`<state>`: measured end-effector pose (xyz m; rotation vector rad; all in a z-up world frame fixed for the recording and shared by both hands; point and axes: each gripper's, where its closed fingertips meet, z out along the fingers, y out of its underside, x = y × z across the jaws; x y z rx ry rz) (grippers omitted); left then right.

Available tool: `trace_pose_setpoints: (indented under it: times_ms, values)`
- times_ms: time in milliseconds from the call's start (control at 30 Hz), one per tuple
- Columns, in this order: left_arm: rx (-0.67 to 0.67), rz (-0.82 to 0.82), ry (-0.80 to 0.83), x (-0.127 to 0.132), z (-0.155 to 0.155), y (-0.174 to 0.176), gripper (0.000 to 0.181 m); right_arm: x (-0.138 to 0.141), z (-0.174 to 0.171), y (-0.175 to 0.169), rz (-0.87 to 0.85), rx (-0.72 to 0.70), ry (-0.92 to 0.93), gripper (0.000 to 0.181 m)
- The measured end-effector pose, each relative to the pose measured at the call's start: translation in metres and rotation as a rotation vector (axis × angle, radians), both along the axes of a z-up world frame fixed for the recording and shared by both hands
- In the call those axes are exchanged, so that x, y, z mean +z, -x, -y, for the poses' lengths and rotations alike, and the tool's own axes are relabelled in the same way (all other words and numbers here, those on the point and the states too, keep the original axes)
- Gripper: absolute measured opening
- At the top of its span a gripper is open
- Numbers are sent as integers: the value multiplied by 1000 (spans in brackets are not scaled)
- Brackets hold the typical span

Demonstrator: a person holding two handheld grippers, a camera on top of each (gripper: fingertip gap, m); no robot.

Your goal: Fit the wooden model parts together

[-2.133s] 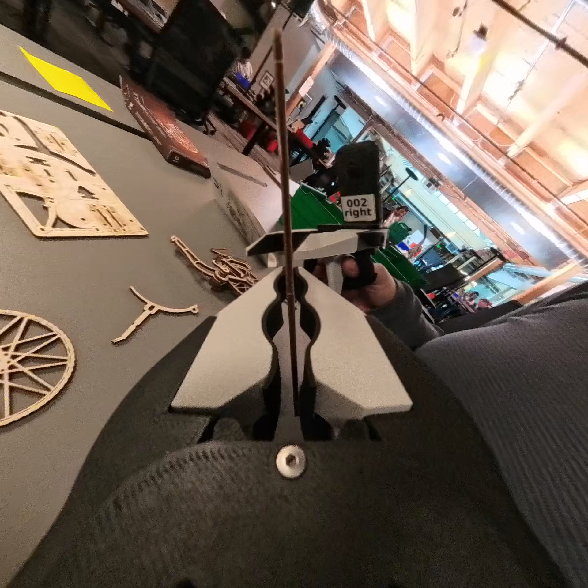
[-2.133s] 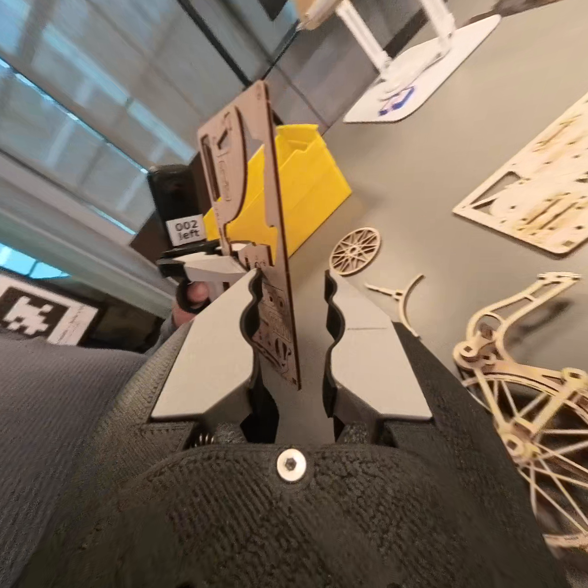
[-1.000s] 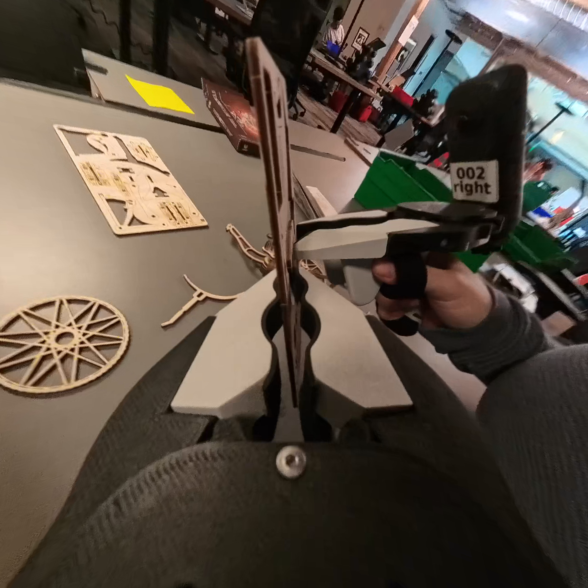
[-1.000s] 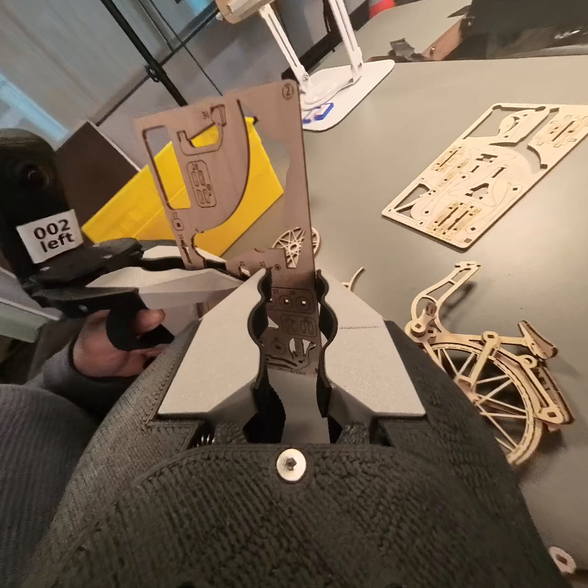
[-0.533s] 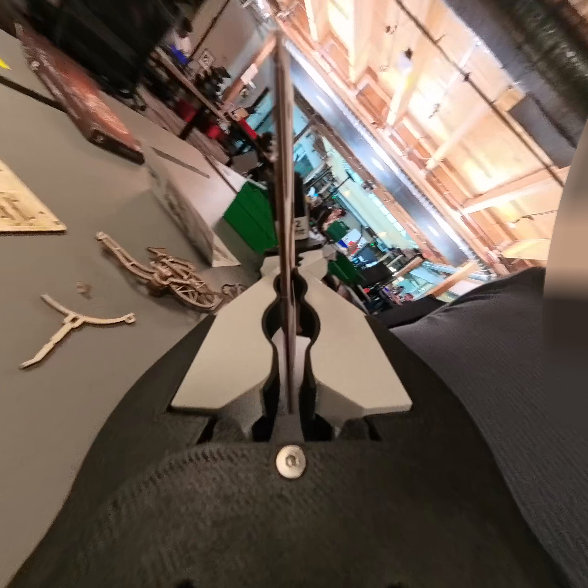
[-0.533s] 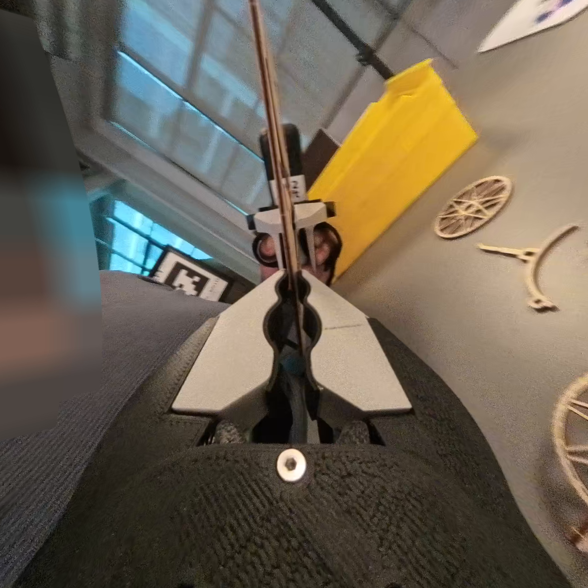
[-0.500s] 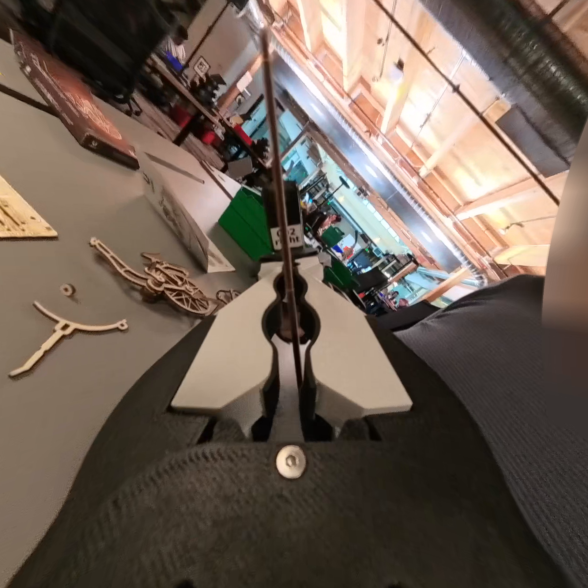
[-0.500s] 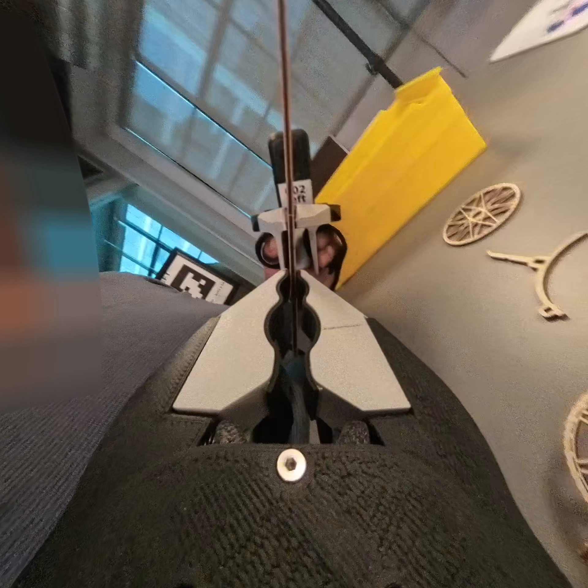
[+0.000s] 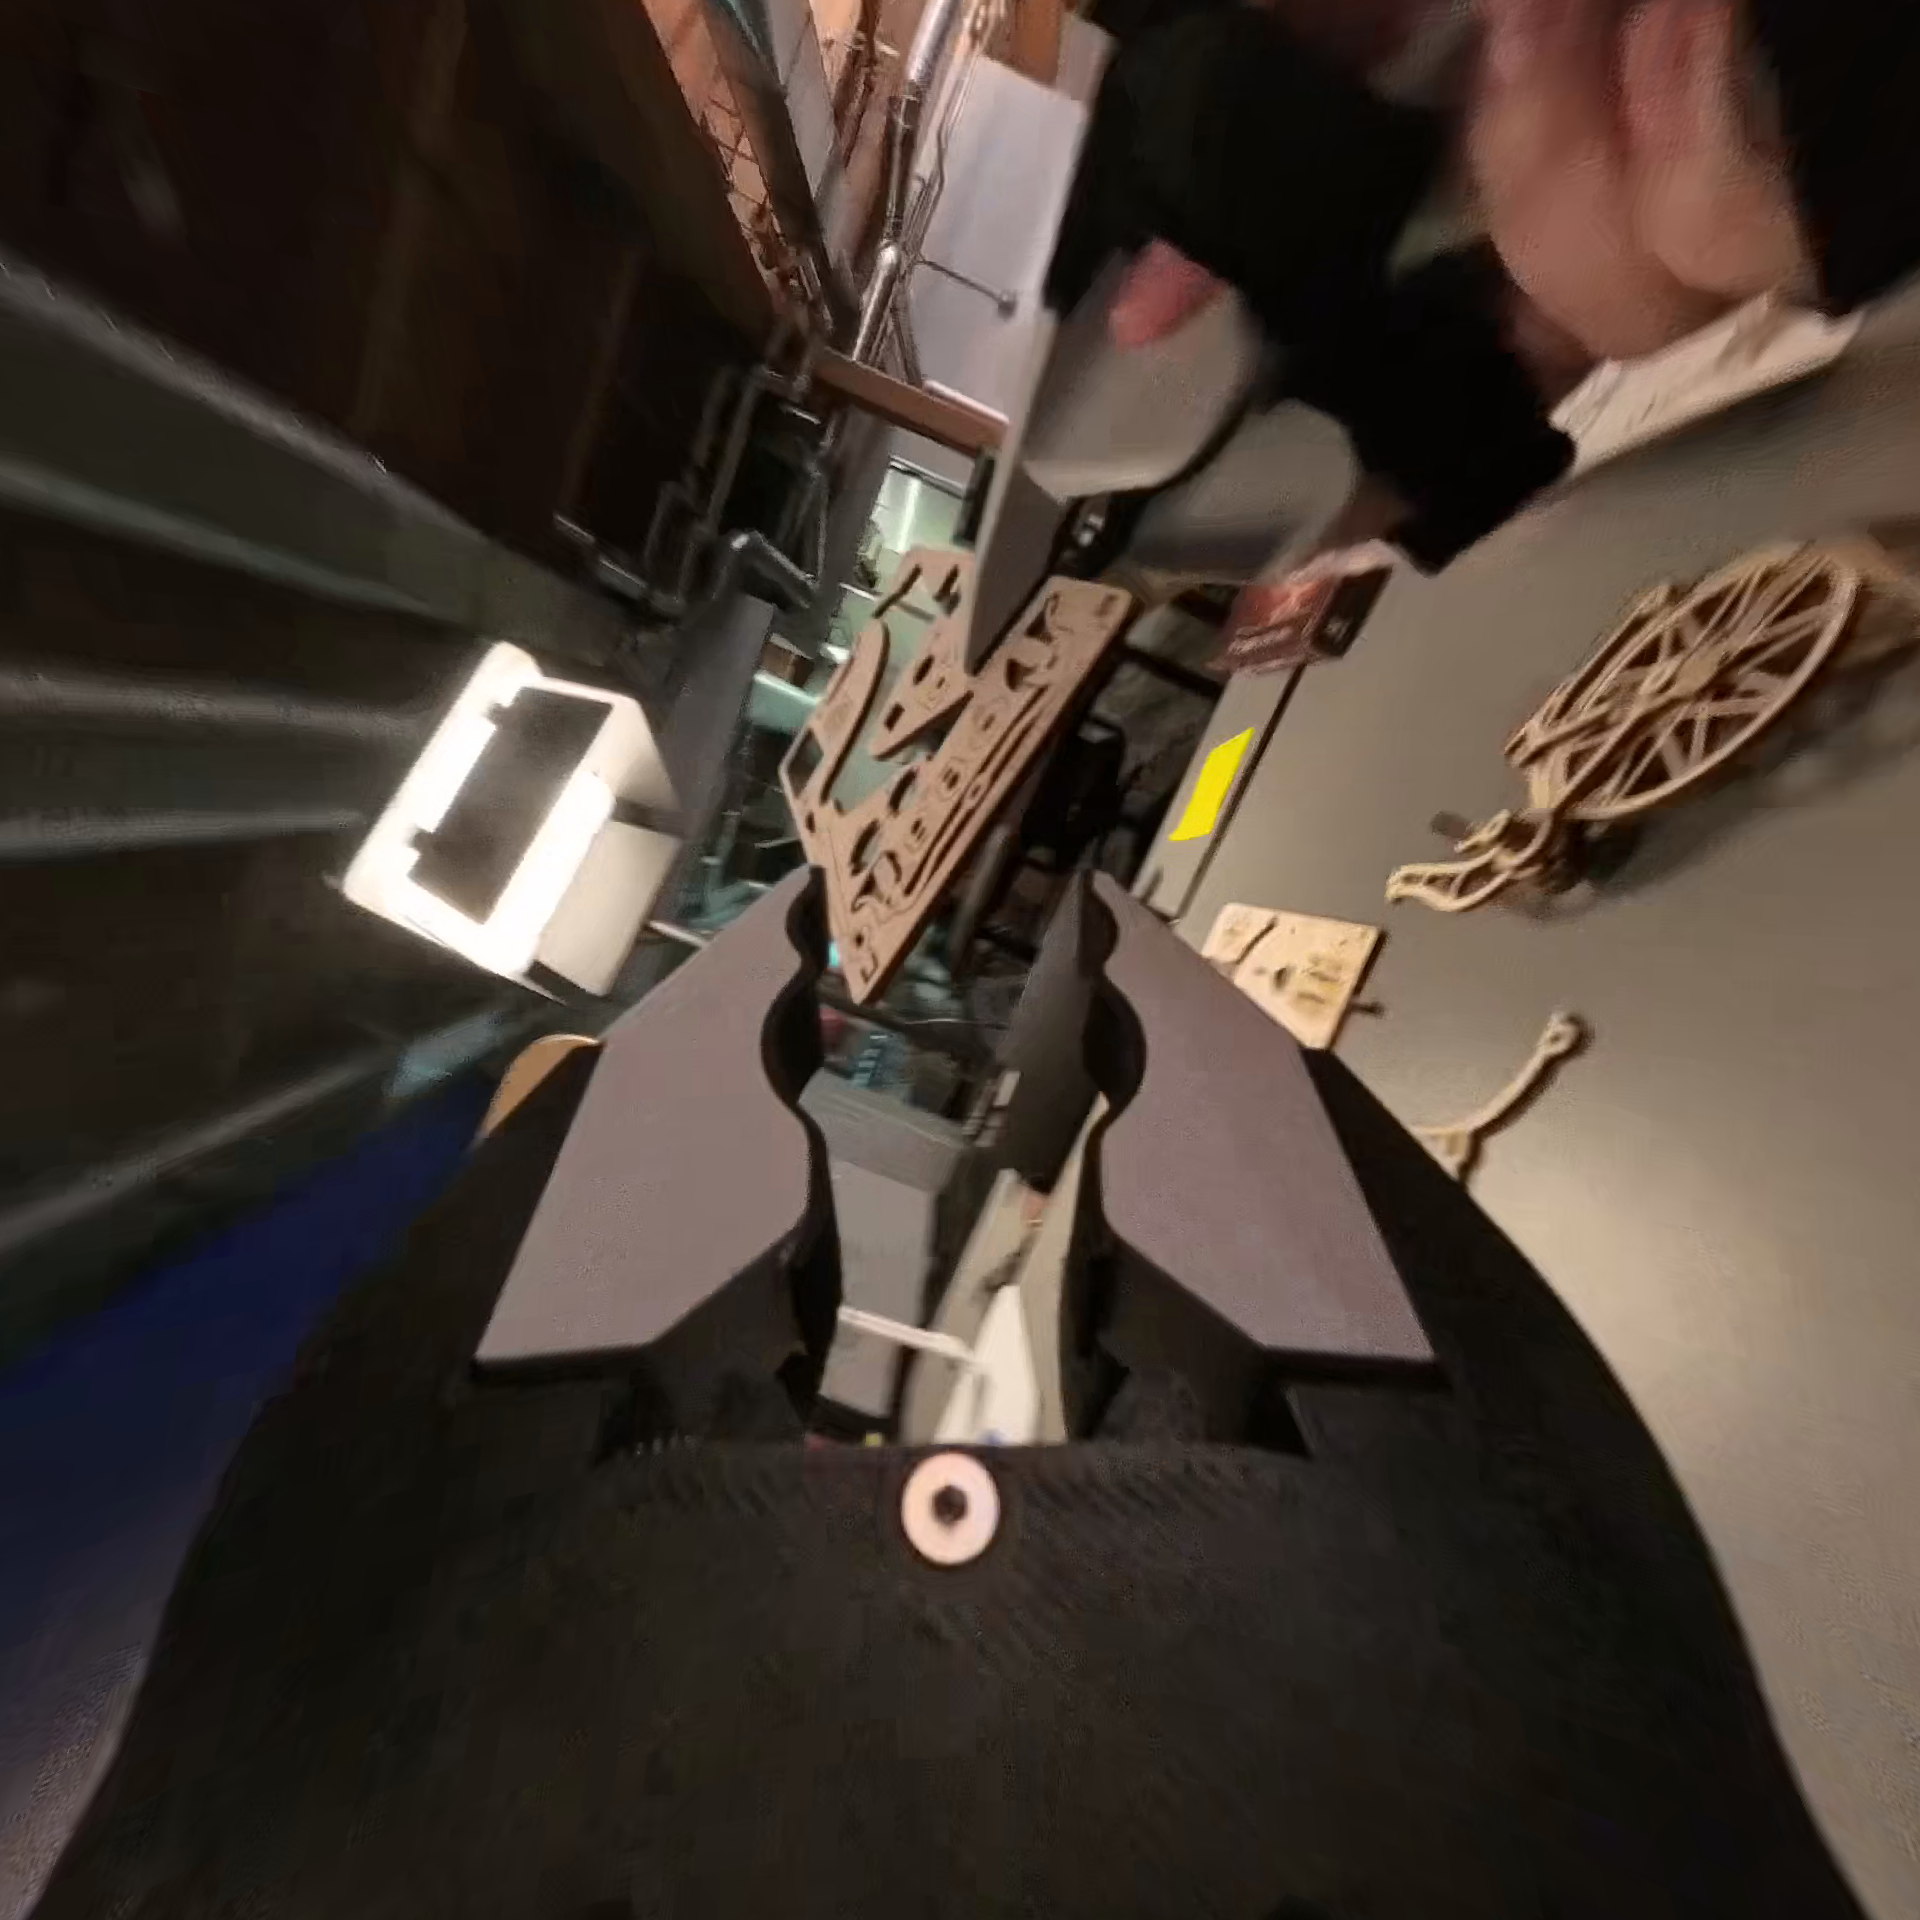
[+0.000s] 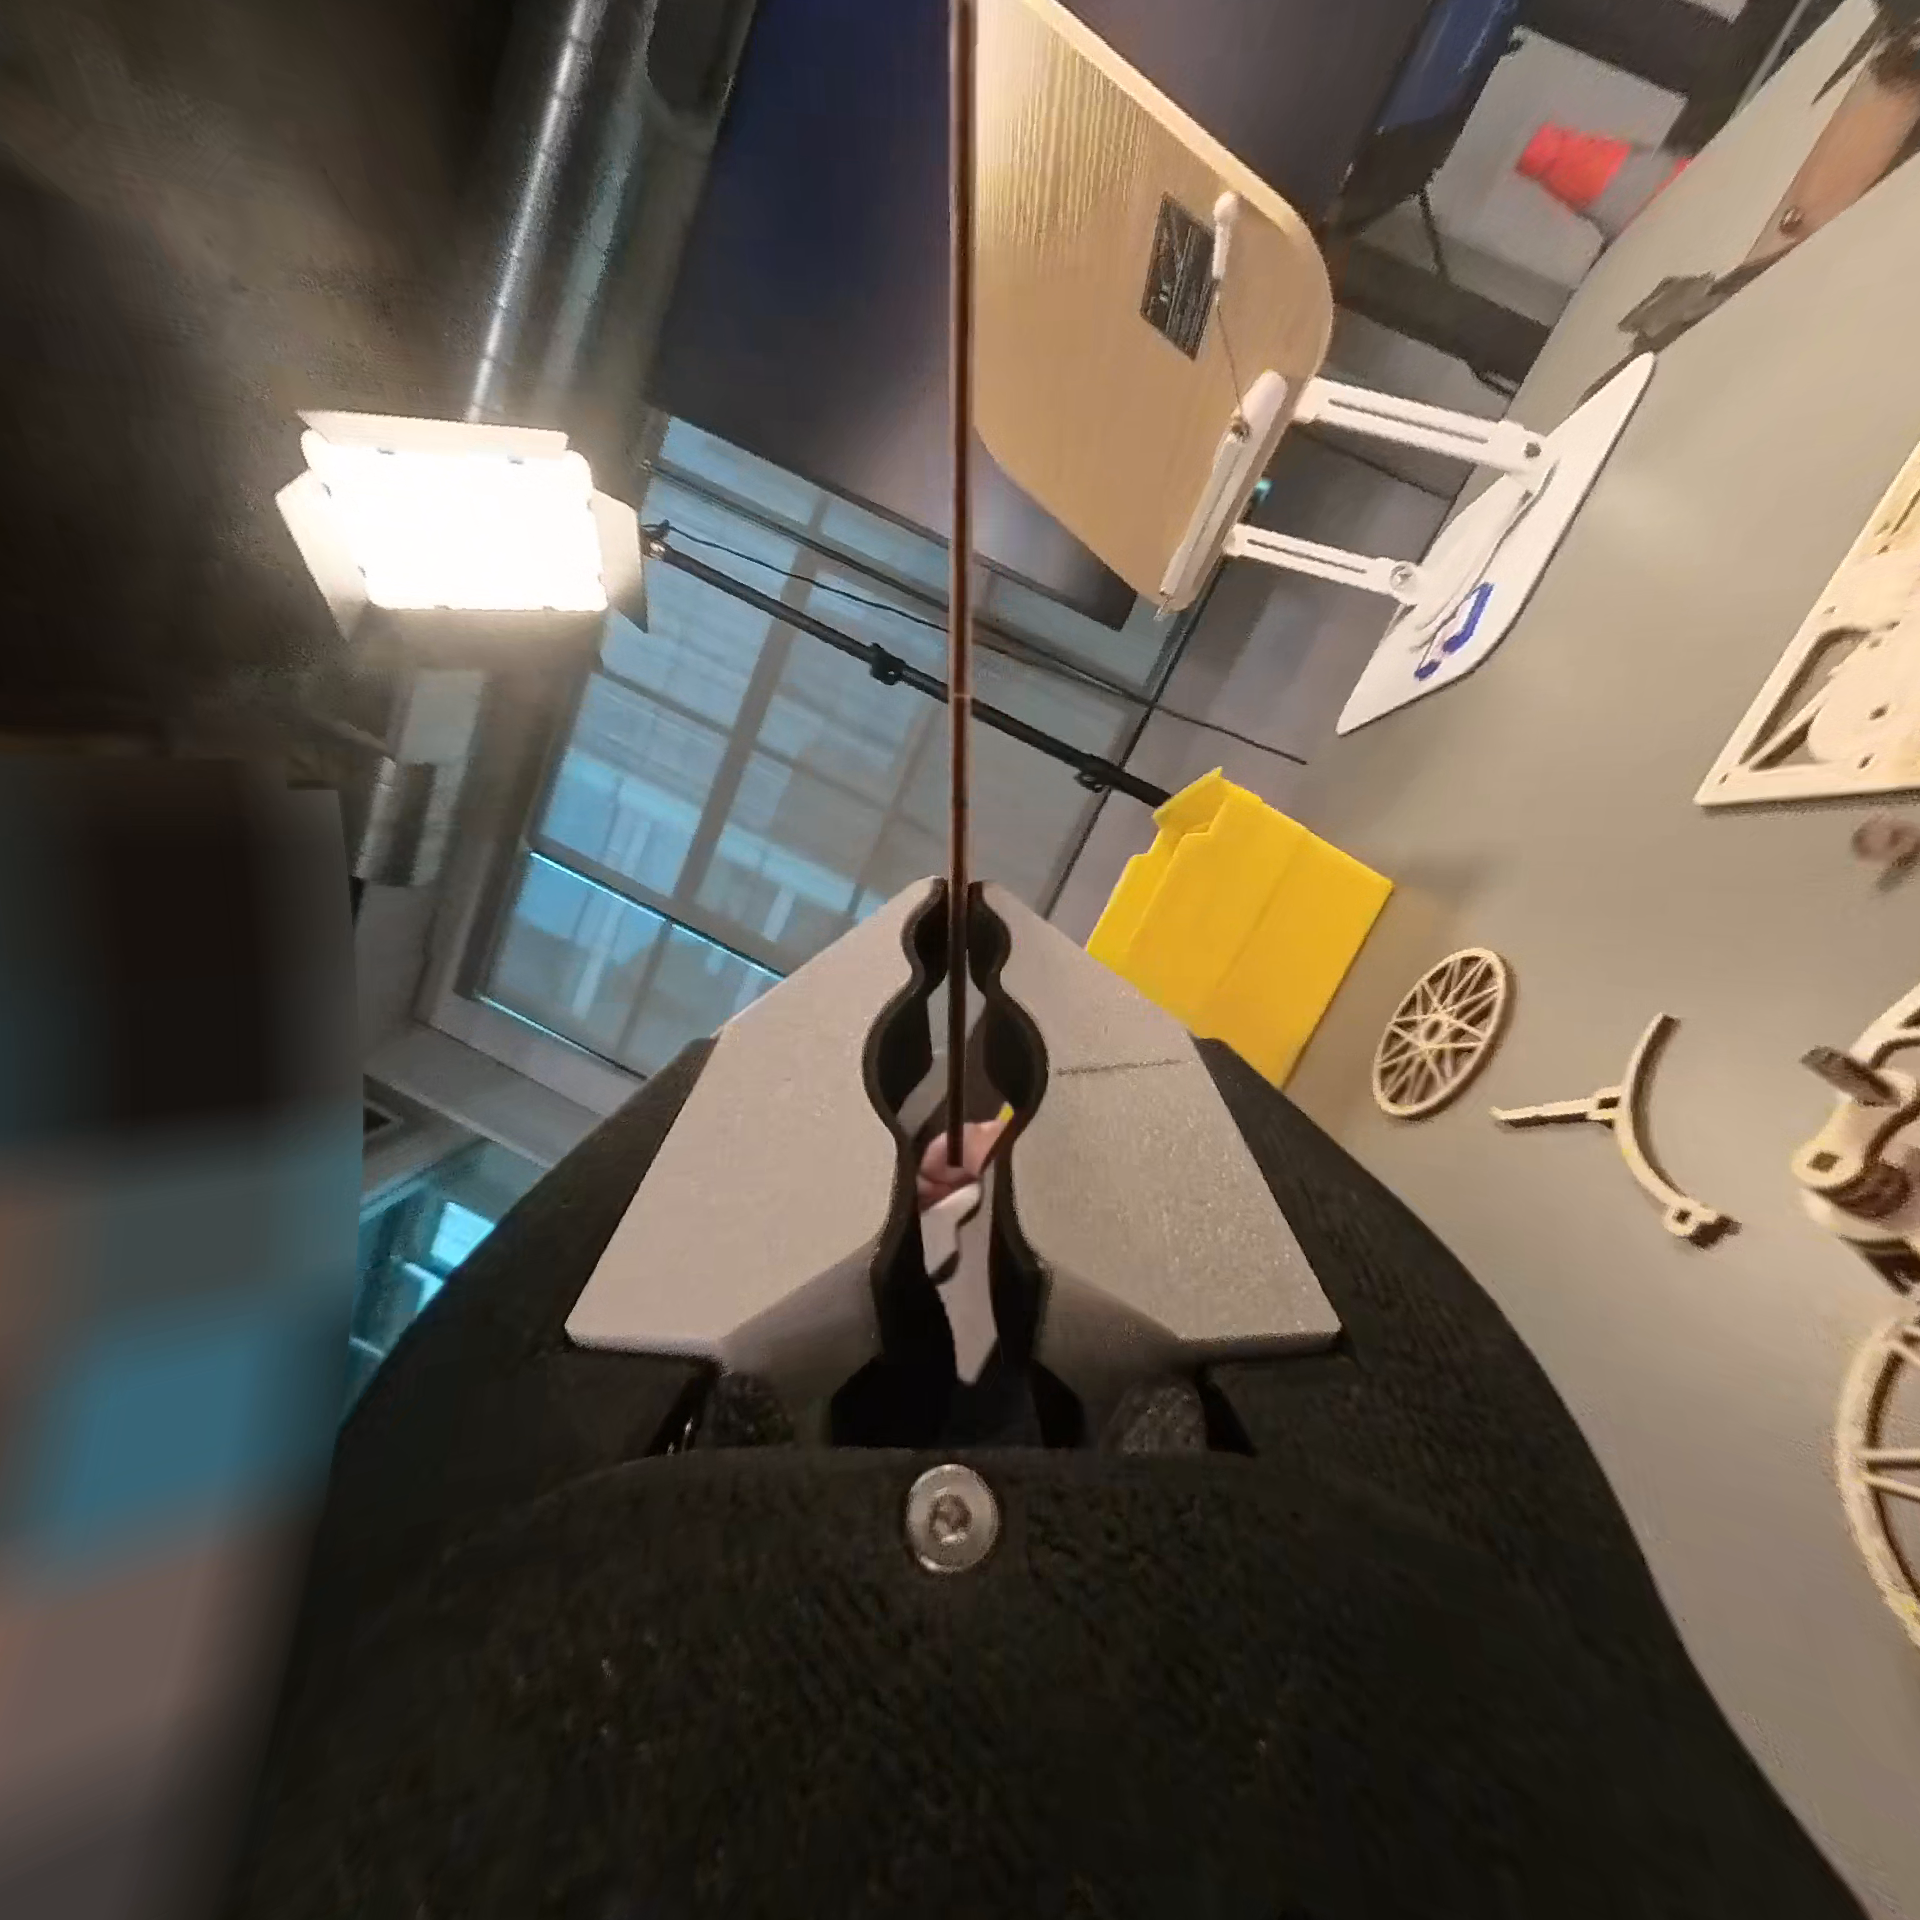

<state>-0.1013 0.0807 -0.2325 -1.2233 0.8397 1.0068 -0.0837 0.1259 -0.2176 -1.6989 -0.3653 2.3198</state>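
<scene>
Dark plywood sheet [image 10: 958, 520] sits clamped edge-on in the right gripper [image 10: 958, 888]; the left gripper [image 9: 945, 914], jaws apart, should re-pinch just ahead.

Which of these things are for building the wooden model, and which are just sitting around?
For the job:
- brown laser-cut wooden parts sheet, pinched by the right gripper
- open left gripper
- half-built pale wooden wheel frame
- loose spoked wooden wheel
- curved wooden fork piece

Lying about:
- yellow plastic bin
- white stand
</scene>
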Motion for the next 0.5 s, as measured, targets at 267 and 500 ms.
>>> trace_pose_setpoints:
  times_ms: [267, 500]
  values:
    - [105, -217, -63, 3, -15, 0, 2, 5, 3, 0, -1, 53, -22, 26]
    - [320, -28, 178, -48, -62, 98, 1, 26, -8, -46, 65, -157, -624, 33]
